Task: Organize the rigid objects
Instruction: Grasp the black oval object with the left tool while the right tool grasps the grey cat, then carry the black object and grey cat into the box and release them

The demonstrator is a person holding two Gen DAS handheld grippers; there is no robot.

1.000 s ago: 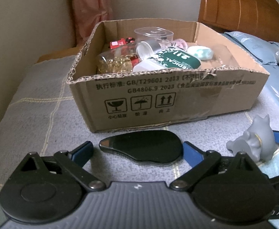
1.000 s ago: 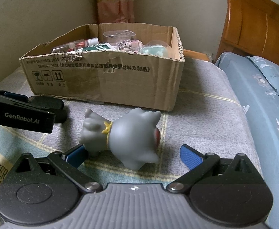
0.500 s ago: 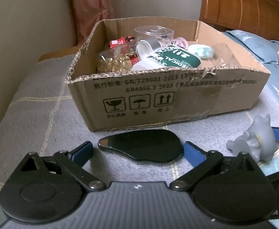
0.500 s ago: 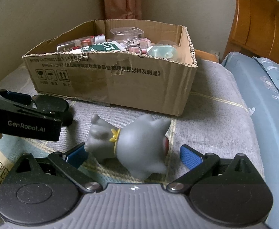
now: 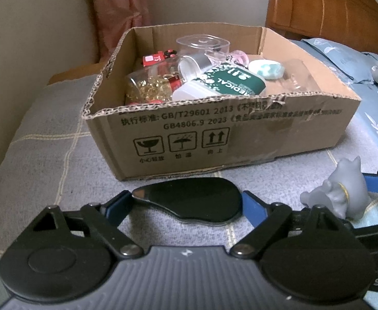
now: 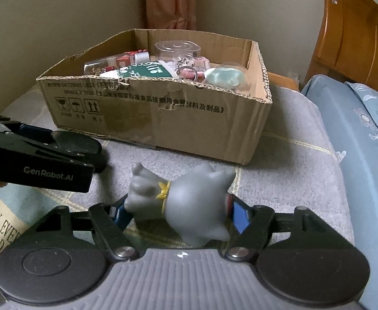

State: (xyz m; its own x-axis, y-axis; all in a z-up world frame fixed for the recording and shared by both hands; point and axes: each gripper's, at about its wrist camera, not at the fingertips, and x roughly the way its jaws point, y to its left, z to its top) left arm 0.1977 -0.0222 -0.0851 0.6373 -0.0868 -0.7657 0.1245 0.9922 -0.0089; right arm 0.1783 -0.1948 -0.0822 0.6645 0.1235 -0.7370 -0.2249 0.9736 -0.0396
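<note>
Now the bed (image 6: 292,160), covered in a soft grey checked blanket with a blue quilt alongside, carries everything. On it sits the cardboard box (image 5: 240,139), corrugated, its top edge torn and ragged, already holding clear plastic jars, a green-labelled bottle and other small hard items.

Just in front of the box lies a flat black case (image 5: 194,201), smooth and glossy, shaped like a teardrop. The left tool (image 5: 186,204) has just been closing on it: the blue pads now meet the narrow tip and the wide end, so I judge it gripped, though the case is not yet off the blanket.

Beside it to the right lies a grey toy figure (image 6: 186,204), matte rubbery plastic, rounded with pointed ears and a yellow collar, tipped on its side. The right tool (image 6: 178,211) has also just been closing and now pinches the figure between its pads.

Both loose pieces look ready to lift, probably into the box, whose crowded contents leave little room
</note>
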